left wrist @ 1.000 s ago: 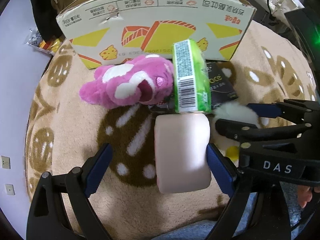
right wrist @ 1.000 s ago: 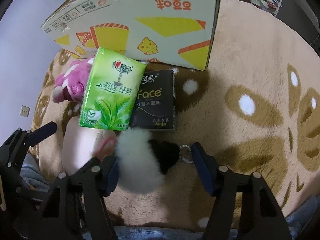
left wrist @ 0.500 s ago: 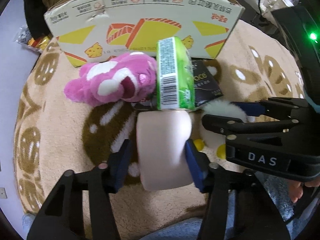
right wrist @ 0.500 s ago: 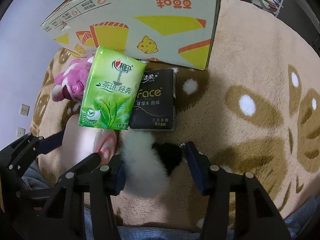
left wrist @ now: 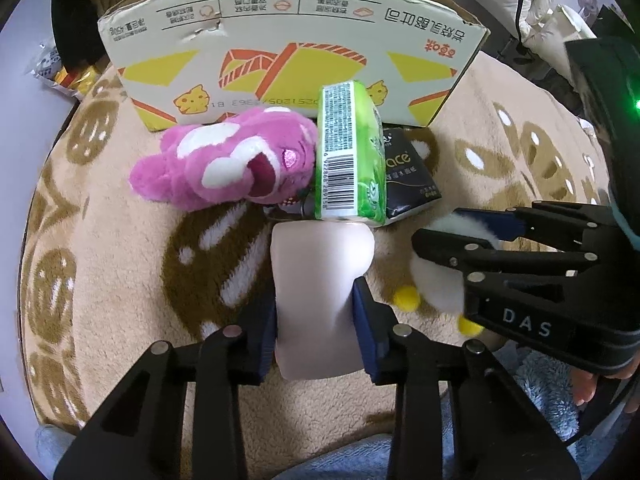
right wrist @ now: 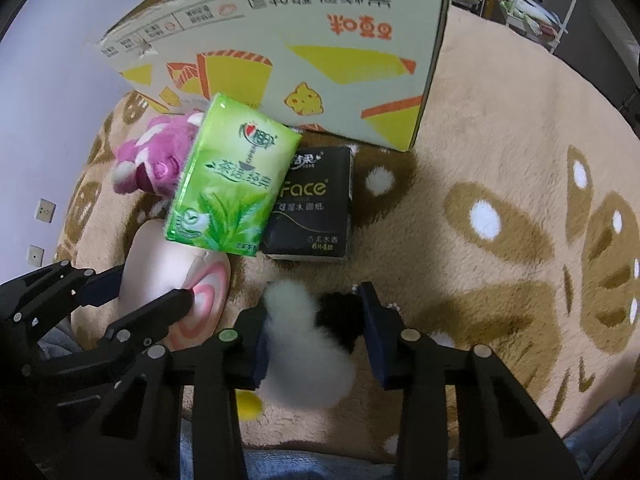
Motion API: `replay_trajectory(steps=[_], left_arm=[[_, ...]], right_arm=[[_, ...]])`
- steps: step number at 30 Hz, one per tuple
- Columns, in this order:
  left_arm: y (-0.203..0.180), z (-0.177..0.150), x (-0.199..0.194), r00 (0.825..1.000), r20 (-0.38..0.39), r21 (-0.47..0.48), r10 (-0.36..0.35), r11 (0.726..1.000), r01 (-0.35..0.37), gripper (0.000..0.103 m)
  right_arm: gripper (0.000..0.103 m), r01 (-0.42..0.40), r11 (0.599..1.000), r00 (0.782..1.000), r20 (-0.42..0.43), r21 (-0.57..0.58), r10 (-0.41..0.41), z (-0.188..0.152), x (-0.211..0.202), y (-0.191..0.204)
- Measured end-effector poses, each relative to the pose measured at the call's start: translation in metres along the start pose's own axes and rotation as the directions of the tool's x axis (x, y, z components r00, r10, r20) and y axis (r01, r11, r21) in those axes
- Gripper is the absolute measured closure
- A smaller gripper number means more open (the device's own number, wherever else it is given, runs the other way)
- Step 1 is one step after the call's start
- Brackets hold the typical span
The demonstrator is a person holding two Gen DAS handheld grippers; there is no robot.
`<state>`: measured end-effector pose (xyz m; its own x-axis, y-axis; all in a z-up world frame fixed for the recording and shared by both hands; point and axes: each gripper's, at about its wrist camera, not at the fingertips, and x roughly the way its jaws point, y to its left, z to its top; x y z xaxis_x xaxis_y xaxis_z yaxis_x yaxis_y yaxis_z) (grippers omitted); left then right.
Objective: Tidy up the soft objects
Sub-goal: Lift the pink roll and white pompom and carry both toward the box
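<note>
Beige rug (left wrist: 120,280) underneath: since a second ago the left gripper (left wrist: 316,332) has closed on the pink cushion (left wrist: 320,280), long axis toward the box (left wrist: 292,44); right gripper (right wrist: 316,332) has clamped the white plush (right wrist: 308,352).

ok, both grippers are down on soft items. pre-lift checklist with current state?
1. Left gripper shut on pink cushion, sides pinched in: ok.
2. Right gripper around white plush; firm squeeze: cannot tell.
3. Green tissue pack leans on the cushion, may topple on lift: not ok.
4. Cardboard box opening clear: cannot tell.
5. Grippers apart, not touching: ok.
</note>
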<state>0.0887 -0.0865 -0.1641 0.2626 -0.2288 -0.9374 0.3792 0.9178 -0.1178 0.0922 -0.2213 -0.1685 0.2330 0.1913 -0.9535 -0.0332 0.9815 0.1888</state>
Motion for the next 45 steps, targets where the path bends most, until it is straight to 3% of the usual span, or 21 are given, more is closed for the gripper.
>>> replay_trajectory(steps=[8,15,20,25,28,33,36,40,45], left_arm=[[0.009,-0.002,-0.007,1.0,0.013,-0.04,0.023,0.999,-0.023,0.069],[0.015,-0.004,-0.02,0.998,0.055,-0.073,0.038,0.997,-0.034,0.072],[0.013,-0.006,-0.041,0.987,0.143,-0.077,0.075,0.995,-0.064,0.072],[0.008,-0.009,-0.057,0.977,0.193,-0.068,0.091,0.994,-0.079,0.072],[0.0,-0.012,-0.073,0.952,0.272,-0.05,0.139,0.99,-0.13,0.072],[-0.001,-0.012,-0.103,0.91,0.39,-0.04,0.137,0.99,-0.132,0.072],[-0.002,-0.01,-0.12,0.876,0.461,-0.03,0.14,0.989,-0.142,0.072],[-0.002,-0.003,-0.135,0.838,0.528,-0.014,0.135,0.989,-0.15,0.072],[-0.004,0.01,-0.151,0.797,0.586,0.007,0.148,0.982,-0.188,0.072]], right_arm=[[0.069,0.001,1.0,1.0,0.02,-0.013,-0.001,-0.005,-0.009,0.001],[0.07,0.015,0.999,0.988,0.154,-0.03,-0.01,-0.006,-0.041,0.0],[0.07,-0.001,1.0,0.958,0.287,-0.014,0.005,-0.009,-0.074,-0.007],[0.07,0.011,1.0,0.903,0.429,-0.001,-0.01,-0.01,-0.109,-0.006],[0.07,0.002,1.0,0.876,0.483,-0.007,0.002,-0.008,-0.124,-0.007],[0.07,-0.013,1.0,0.834,0.551,-0.017,0.02,-0.006,-0.138,-0.003],[0.07,-0.02,0.999,0.807,0.589,-0.036,0.037,-0.004,-0.149,-0.001],[0.07,-0.002,0.999,0.757,0.653,-0.039,0.027,-0.001,-0.165,0.001],[0.07,-0.007,0.999,0.716,0.697,-0.043,0.035,0.007,-0.182,0.002]])
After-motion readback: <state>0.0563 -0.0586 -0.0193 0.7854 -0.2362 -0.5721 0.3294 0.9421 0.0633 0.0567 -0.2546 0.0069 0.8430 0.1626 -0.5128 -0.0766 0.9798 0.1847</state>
